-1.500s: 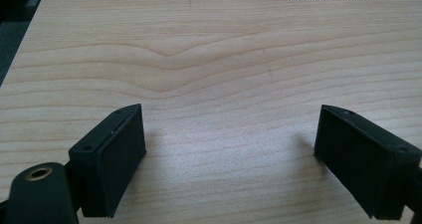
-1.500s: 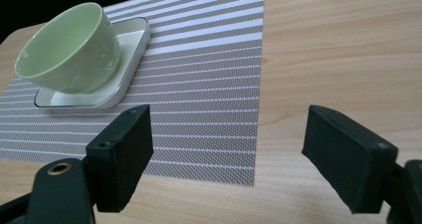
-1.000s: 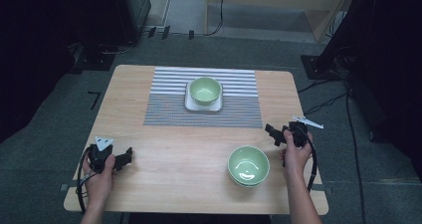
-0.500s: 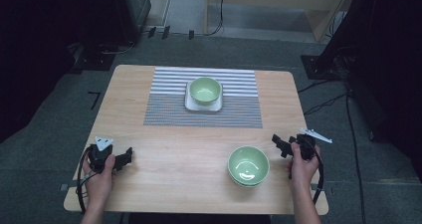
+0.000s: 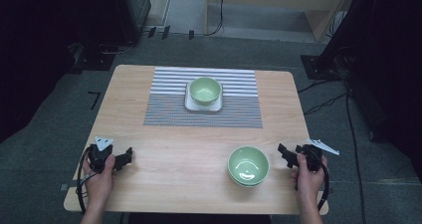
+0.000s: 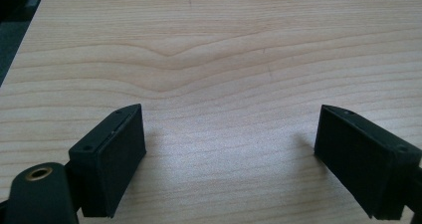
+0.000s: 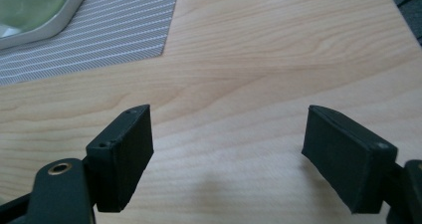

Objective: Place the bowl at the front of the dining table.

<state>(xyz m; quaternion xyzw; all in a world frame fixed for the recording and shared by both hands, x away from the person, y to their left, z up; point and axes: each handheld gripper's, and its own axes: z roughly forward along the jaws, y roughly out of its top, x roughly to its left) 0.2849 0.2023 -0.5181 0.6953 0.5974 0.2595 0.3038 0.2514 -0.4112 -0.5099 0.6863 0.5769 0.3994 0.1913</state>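
Right of the near bowl, the right gripper was held spread, empty; a careless approach could knock that bowl.

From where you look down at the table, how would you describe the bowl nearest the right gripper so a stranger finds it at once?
Start at the wooden table and go to its near right part, in front of the striped mat. There a pale green bowl sits directly on the bare wood, just left of the right gripper. The other green bowl stands on a white tray on the mat.
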